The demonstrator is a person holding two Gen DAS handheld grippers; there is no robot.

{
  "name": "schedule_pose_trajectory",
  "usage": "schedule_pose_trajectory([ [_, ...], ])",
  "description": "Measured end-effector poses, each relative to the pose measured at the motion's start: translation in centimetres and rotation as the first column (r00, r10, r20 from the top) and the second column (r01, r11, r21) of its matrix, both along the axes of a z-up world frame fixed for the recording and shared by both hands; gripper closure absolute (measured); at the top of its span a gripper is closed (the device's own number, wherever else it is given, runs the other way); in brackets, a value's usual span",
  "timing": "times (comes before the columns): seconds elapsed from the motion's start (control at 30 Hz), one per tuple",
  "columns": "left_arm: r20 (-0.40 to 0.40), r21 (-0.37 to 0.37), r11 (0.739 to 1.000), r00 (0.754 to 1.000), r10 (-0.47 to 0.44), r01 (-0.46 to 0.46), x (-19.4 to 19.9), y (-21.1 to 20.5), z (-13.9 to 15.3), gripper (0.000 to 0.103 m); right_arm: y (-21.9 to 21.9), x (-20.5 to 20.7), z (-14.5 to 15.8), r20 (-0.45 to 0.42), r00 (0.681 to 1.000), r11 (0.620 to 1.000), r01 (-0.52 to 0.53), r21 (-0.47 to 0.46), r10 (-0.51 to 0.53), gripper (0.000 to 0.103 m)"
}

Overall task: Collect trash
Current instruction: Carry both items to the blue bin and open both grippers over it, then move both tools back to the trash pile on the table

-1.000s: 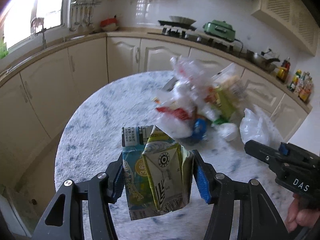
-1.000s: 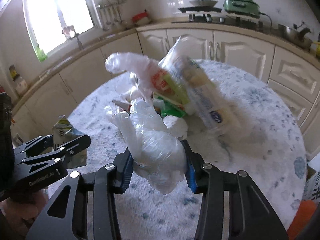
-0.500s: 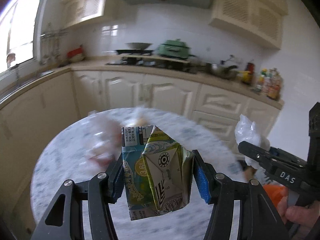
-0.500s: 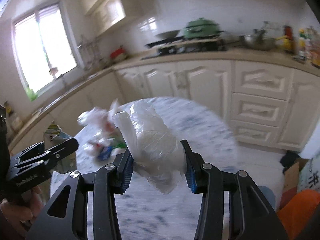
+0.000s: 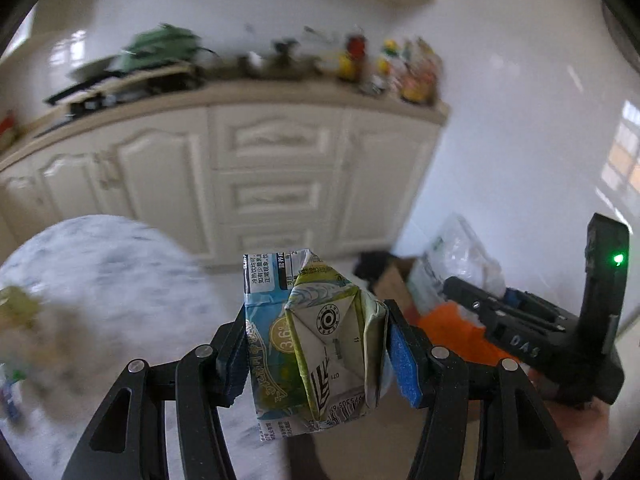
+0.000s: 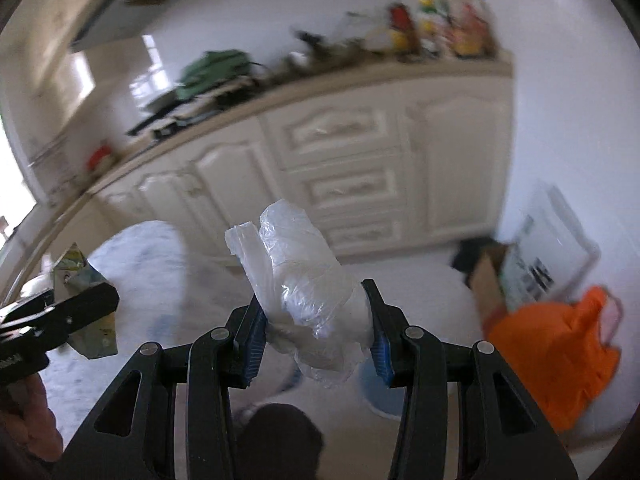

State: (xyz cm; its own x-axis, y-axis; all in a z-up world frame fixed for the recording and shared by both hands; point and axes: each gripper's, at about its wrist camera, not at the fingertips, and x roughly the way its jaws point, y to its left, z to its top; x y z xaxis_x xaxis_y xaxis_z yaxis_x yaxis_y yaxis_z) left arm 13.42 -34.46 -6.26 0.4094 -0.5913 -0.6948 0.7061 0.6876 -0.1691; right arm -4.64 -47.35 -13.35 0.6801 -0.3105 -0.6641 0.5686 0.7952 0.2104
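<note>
clamping a crushed milk carton [image 5: 316, 344] between my left gripper [image 5: 316, 354] fingers, i hold a crumpled clear plastic bag [image 6: 308, 300] pinched in my right gripper [image 6: 316, 330]. both hang in the air left of the orange bag [image 6: 552, 356], with the marble tabletop [image 5: 112, 264] further left.

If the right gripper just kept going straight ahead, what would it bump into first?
Probably the cream cabinets. The right gripper, shut on a plastic bag, points at their drawers across open floor. The picture is blurred, so depth is a guess.
</note>
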Motion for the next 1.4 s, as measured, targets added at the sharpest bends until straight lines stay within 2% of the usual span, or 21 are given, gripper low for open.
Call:
schedule_pose_trajectory([
  [0.2, -0.117, 0.124, 0.988, 0.990, -0.077, 0.091, 3.5, -9.1, -5.2, 0.048, -5.9, -0.9, -6.2, -0.078, 0.994, 0.990, 0.085, 0.109, -0.077, 0.059],
  [0.37, -0.227, 0.240, 0.960, 0.970, -0.087, 0.142, 8.1, -16.2, -10.5, 0.048, -10.0, -0.7, -11.1, -0.134, 0.985, 0.971, 0.136, 0.195, -0.111, 0.059],
  [0.6, -0.290, 0.335, 0.925, 0.954, -0.078, 0.177, 11.2, -24.6, -15.2, 0.046, -13.2, -0.2, -15.7, -0.191, 0.973, 0.945, 0.183, 0.270, -0.134, 0.056],
  [0.63, -0.300, 0.347, 0.920, 0.951, -0.075, 0.182, 11.6, -25.8, -15.7, 0.044, -13.6, -0.2, -16.3, -0.196, 0.970, 0.941, 0.195, 0.278, -0.144, 0.055],
  [0.7, -0.300, 0.372, 0.913, 0.952, -0.051, 0.166, 12.8, -26.9, -16.7, 0.025, -14.1, -0.1, -17.1, -0.207, 0.968, 0.933, 0.203, 0.298, -0.144, 0.054],
  [0.77, -0.293, 0.384, 0.912, 0.956, -0.031, 0.147, 13.5, -27.2, -17.7, 0.013, -14.5, -0.2, -17.8, -0.213, 0.964, 0.926, 0.220, 0.308, -0.158, 0.045],
  [0.8, -0.290, 0.387, 0.912, 0.957, -0.021, 0.138, 13.7, -27.3, -18.0, 0.012, -14.6, -0.3, -18.2, -0.218, 0.963, 0.923, 0.226, 0.313, -0.162, 0.037],
  [0.83, -0.288, 0.390, 0.911, 0.958, -0.017, 0.133, 13.2, -27.0, -18.0, 0.012, -14.7, -0.4, -18.4, -0.220, 0.961, 0.920, 0.231, 0.316, -0.165, 0.027],
  [0.9, -0.279, 0.399, 0.909, 0.960, -0.006, 0.122, 12.9, -26.8, -17.9, 0.011, -14.9, -0.7, -18.7, -0.218, 0.959, 0.914, 0.246, 0.322, -0.181, 0.014],
  [1.0, -0.240, 0.404, 0.909, 0.971, 0.001, 0.099, 12.1, -26.2, -16.6, 0.008, -14.9, -1.2, -18.7, -0.218, 0.953, 0.901, 0.275, 0.336, -0.210, 0.000],
  [1.23, -0.168, 0.340, 0.938, 0.986, -0.004, 0.062, 9.2, -23.1, -11.6, 0.004, -13.6, -2.0, -16.7, -0.226, 0.945, 0.903, 0.299, 0.309, -0.236, 0.000],
  [1.4, -0.101, 0.259, 0.965, 0.995, -0.011, 0.037, 6.4, -19.3, -7.5, 0.001, -11.2, -2.0, -12.9, -0.189, 0.956, 0.927, 0.271, 0.261, -0.226, 0.000],
])
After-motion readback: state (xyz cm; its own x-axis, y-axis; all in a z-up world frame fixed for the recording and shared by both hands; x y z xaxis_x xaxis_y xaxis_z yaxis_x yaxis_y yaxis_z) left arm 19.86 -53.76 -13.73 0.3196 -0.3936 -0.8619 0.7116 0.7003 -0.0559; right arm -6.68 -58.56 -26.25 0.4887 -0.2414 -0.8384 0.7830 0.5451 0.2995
